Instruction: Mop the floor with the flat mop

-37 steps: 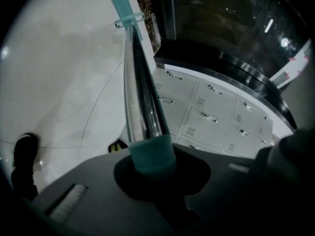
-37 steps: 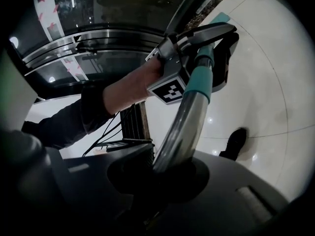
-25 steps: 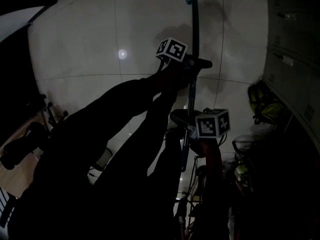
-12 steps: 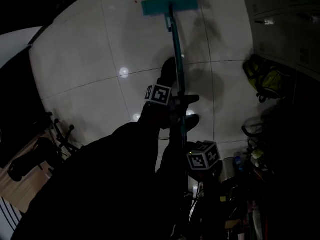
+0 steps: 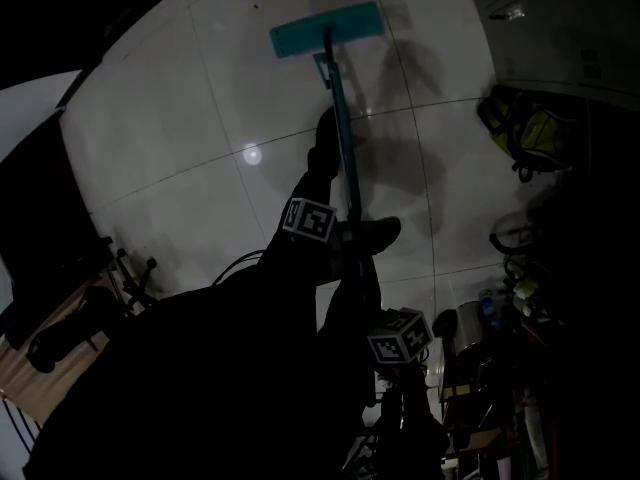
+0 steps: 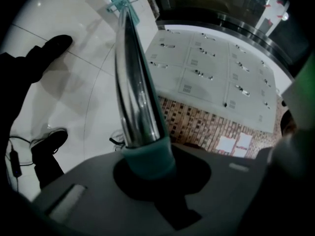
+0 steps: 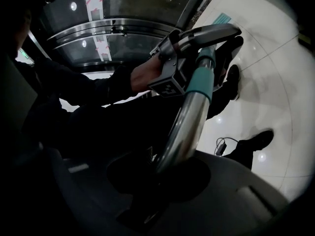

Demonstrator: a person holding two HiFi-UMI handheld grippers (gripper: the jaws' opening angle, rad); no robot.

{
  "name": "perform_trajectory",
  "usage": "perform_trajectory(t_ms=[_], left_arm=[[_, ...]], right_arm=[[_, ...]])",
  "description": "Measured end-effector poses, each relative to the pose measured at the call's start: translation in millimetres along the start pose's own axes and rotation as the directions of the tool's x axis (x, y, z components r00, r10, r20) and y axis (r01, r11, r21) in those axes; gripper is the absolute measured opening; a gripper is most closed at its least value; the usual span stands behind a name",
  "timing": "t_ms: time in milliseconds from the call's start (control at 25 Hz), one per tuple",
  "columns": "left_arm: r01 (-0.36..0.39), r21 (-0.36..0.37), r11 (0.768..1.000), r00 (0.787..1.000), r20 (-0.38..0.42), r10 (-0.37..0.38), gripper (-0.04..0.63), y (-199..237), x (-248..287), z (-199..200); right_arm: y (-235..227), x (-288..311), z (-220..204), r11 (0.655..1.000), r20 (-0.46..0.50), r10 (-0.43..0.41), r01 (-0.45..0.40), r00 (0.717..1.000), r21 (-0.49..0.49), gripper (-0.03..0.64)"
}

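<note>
The flat mop (image 5: 325, 28) is set with its teal head on the white tiled floor (image 5: 160, 118), at about 12 o'clock from the grippers. Its handle (image 5: 340, 128) runs back toward 6 o'clock. The handle is held by the left gripper (image 6: 147, 168): the metal tube and its teal collar (image 6: 147, 154) are seated in the notch between the jaws, which are closed round them. Farther from the head, at about 5 o'clock from the left one, the tube is clamped the same way by the right gripper (image 7: 165, 173). Two dark shoes (image 5: 325, 143) are seen just beside the handle. A yellow-green bag (image 5: 535, 133) is seen at 2 o'clock, near pale lockers (image 6: 216, 68).
</note>
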State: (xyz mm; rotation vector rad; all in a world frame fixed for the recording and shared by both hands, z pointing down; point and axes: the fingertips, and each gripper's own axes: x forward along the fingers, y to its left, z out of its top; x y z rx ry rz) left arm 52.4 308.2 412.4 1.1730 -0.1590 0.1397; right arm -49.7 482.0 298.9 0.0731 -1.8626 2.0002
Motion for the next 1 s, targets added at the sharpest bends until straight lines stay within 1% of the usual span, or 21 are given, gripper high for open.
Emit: perform_trajectory(t_ms=[200, 440, 760, 1000], left_arm=[[-0.009, -0.008, 1.000, 1.000, -0.023, 0.009, 0.060, 2.6, 1.8, -7.5], [-0.018, -0.002, 1.000, 0.999, -0.026, 0.018, 0.060, 3.4, -3.4, 1.8], [-0.015, -0.003, 1.000, 0.999, -0.032, 0.015, 0.060, 3.4, -9.5, 7.9], [-0.012, -0.013, 1.000, 1.000, -0.027, 0.011, 0.060, 2.9, -9.0, 10.9]], right_arm=[[-1.3, 0.1, -6.1, 1.000, 0.002, -0.005, 0.005, 1.000, 0.008, 0.091], [1.5, 7.2, 6.9, 1.000, 0.035, 0.014, -0.015, 0.999, 0.023, 0.091], [-2.3, 9.5, 10.7, 1.000, 0.004, -0.008, 0.008, 1.000, 0.011, 0.086], [0.1, 6.9, 14.4, 1.000, 0.006, 0.013, -0.013, 1.000, 0.024, 0.087]])
